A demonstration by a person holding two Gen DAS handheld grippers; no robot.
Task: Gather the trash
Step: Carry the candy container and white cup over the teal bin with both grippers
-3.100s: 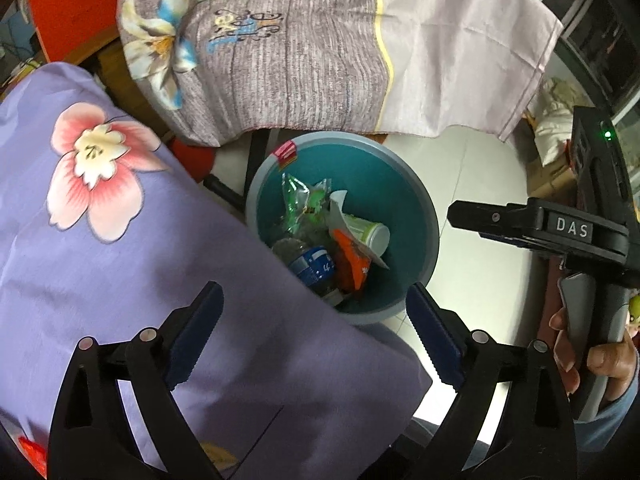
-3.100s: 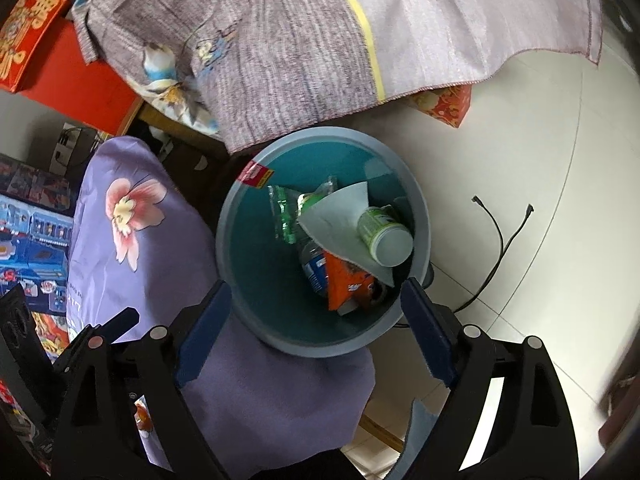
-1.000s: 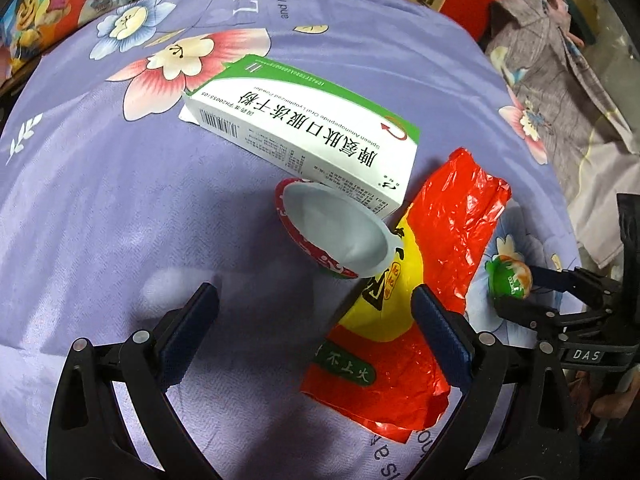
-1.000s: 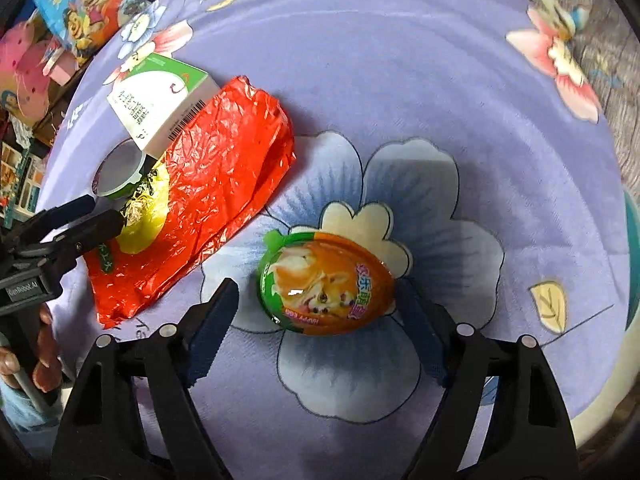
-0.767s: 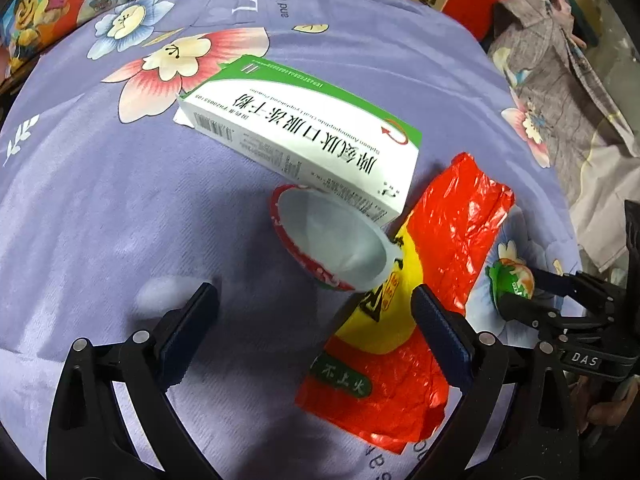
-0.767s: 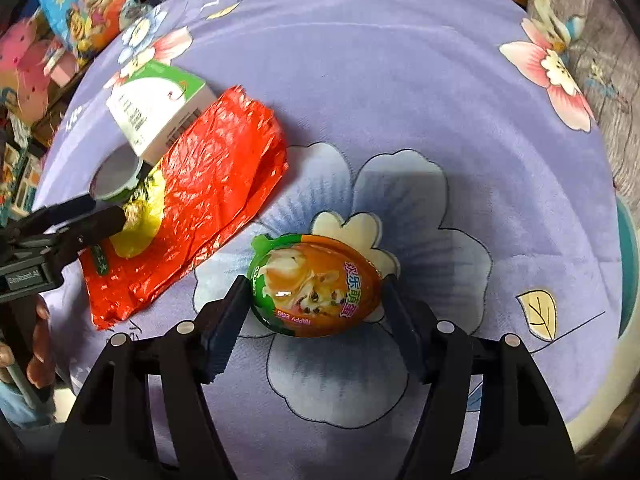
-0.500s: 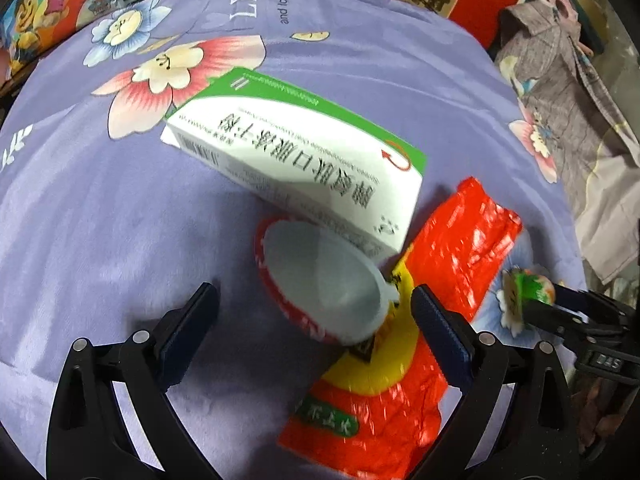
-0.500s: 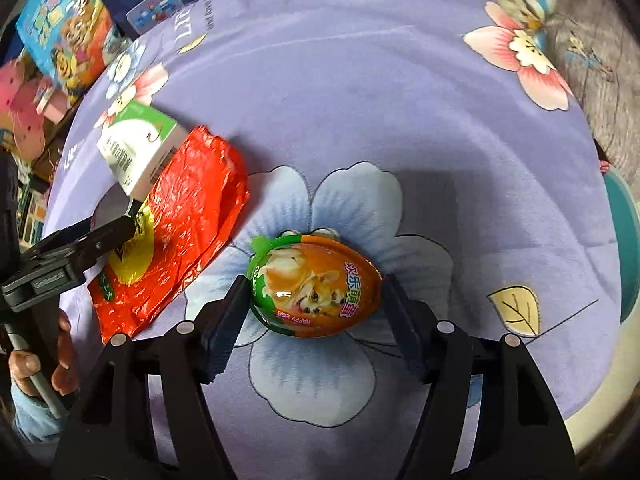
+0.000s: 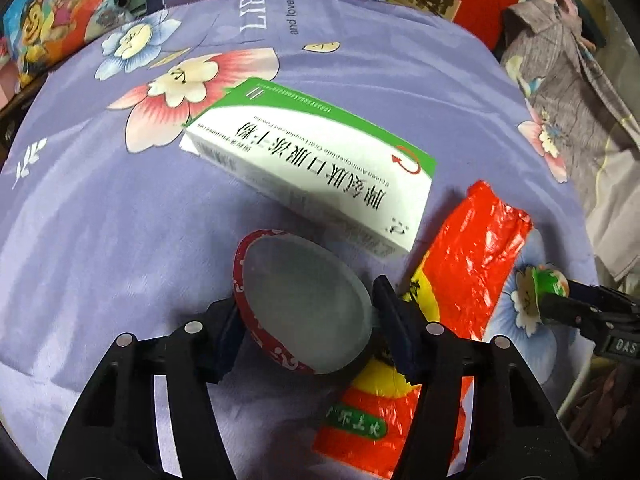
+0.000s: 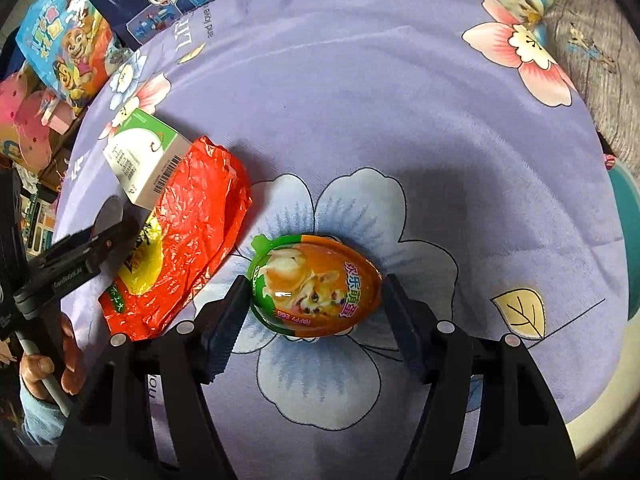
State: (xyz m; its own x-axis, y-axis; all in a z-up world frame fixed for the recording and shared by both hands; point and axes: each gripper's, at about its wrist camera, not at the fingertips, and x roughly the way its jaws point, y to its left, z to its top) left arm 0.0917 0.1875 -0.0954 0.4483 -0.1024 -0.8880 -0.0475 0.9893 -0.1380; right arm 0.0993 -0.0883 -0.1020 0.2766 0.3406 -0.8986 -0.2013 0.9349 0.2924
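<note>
Left gripper (image 9: pixel 308 320): sitting at the lower centre of the left wrist view, its jaws having just been closing; both pads are now pressing the sides of the paper cup.
Paper cup (image 9: pixel 304 304): lying on its side between the left pads, red patterned rim and pale inside facing the camera, just below the medicine box.
Right gripper (image 10: pixel 316 304): sitting at the lower centre of the right wrist view, clamping the toy egg between its two pads; it is also showing at the right edge of the left wrist view.
Toy egg (image 10: pixel 316 286): lying crosswise between the right pads, orange and green with a dog picture, over a pale blue flower print.
Medicine box (image 9: pixel 316 164): white and green, lying flat in the middle of the left wrist view, one corner overlapping the wrapper's upper end.
Red wrapper (image 9: pixel 468 264): crinkled red and yellow foil, stretching from centre right down to the bottom edge, passing under the left gripper's right finger.
Purple cloth (image 9: pixel 100 240): flowered, covering the surface under everything.
Person's hand (image 10: pixel 52 364): gripping the left tool's handle at the lower left of the right wrist view.
Toy boxes (image 10: pixel 64 48): colourful, standing beyond the cloth in the upper left.
</note>
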